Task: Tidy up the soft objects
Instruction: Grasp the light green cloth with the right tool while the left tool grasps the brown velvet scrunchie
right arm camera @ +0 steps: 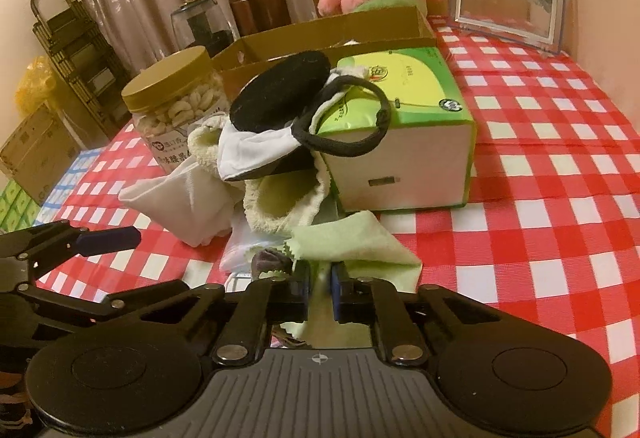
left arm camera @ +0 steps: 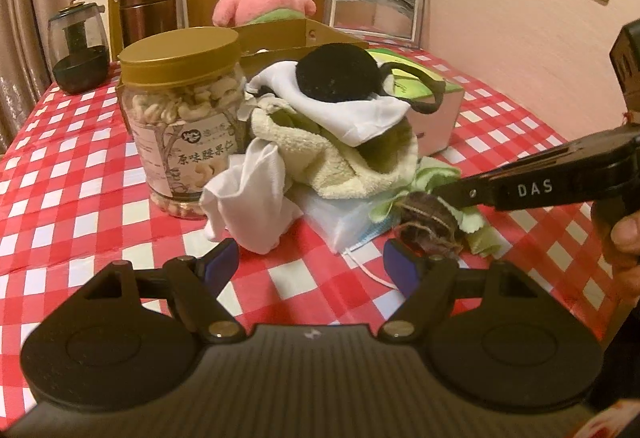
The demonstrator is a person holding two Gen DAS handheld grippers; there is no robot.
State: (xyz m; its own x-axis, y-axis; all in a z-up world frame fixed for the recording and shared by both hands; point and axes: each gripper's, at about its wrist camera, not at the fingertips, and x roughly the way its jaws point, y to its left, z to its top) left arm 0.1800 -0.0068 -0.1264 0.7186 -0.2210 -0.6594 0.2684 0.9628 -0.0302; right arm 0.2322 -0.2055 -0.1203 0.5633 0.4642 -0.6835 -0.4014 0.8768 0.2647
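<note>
Your right gripper (right arm camera: 320,284) pinches the light green cloth (right arm camera: 352,244) at the pile's near edge, ready to peel it away. Your left gripper (left arm camera: 310,264) hangs spread beside it, empty. Behind the pile waits the cardboard box (right arm camera: 320,31), likely the destination, toward the tabletop's far edge.

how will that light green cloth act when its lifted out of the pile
The light green cloth looks thin and creased, so it will probably hang floppy. The right gripper pinches only one edge, so the rest should trail. It lies by a small dark bundle, which may drag along.
</note>
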